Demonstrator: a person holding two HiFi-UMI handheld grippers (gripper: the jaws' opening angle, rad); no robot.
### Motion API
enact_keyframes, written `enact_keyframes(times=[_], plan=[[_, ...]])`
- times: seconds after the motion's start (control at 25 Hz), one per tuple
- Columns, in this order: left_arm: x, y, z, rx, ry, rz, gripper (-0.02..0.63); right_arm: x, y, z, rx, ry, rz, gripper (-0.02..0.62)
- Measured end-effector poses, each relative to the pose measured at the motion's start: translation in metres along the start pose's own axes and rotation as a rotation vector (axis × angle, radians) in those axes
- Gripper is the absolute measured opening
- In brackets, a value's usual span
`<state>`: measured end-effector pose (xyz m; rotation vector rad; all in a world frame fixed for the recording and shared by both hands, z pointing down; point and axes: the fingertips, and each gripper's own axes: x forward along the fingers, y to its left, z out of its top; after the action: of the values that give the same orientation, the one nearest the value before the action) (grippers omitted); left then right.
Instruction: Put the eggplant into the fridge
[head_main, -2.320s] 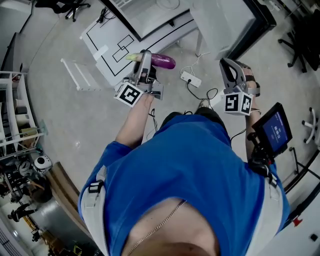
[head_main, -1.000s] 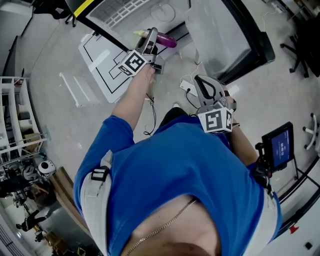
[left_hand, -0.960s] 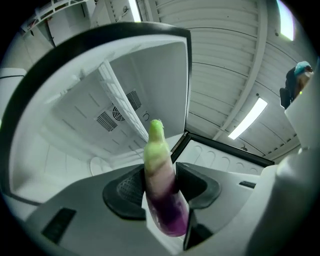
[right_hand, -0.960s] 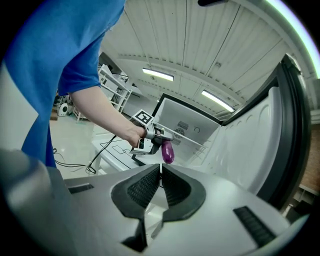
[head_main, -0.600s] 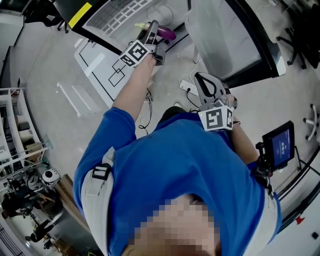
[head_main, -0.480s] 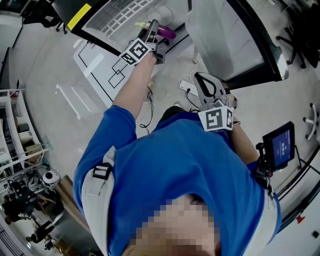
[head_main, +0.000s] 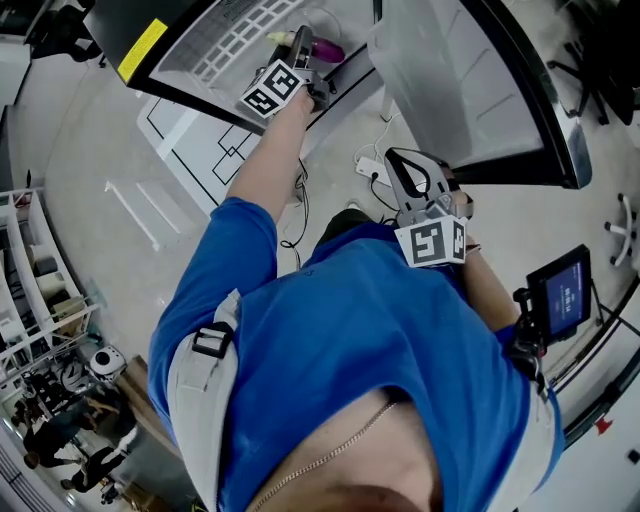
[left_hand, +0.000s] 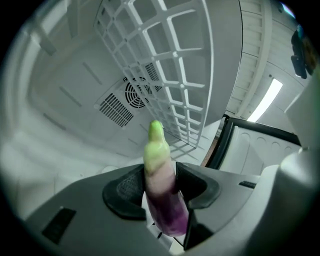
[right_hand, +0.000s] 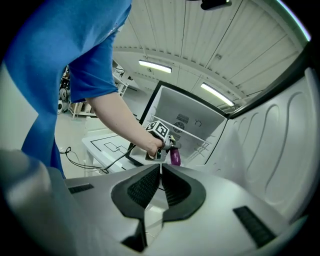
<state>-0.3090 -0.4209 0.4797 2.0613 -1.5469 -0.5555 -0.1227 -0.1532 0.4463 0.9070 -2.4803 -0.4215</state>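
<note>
The eggplant (left_hand: 165, 200), purple with a pale green tip, stands upright between the jaws of my left gripper (left_hand: 161, 192), which is shut on it. In the head view the left gripper (head_main: 303, 48) holds the eggplant (head_main: 326, 50) at the mouth of the open fridge (head_main: 190, 50), its tip over the wire shelf (head_main: 235, 22). The left gripper view looks into the white fridge interior, with the wire shelf (left_hand: 170, 65) and a round fan vent (left_hand: 137, 93) behind. My right gripper (right_hand: 160, 175) is shut with nothing in it, hanging back near my body (head_main: 404, 166). It sees the eggplant (right_hand: 175, 156) ahead.
The fridge door (head_main: 470, 90) stands swung open at the right, its moulded inner side (right_hand: 280, 145) close to the right gripper. On the floor lie a white board with black lines (head_main: 195, 150) and a power strip (head_main: 371, 162) with cables. A small monitor (head_main: 560, 295) is at right.
My left gripper has carried the eggplant forward from over the floor board to the fridge opening. The right gripper drew in toward my body early on, then stayed put.
</note>
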Motion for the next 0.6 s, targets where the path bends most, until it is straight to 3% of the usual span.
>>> enact_keyframes(times=[0.32, 0.6], plan=[[0.016, 0.029, -0.003, -0.062, -0.027, 0.064, 0.19, 0.003, 0.001, -0.003, -0.011, 0.026, 0.015, 0.018], [0.035, 0.048, 0.001, -0.065, -0.023, 0.106, 0.19, 0.006, 0.0, -0.001, -0.005, 0.035, 0.033, 0.018]])
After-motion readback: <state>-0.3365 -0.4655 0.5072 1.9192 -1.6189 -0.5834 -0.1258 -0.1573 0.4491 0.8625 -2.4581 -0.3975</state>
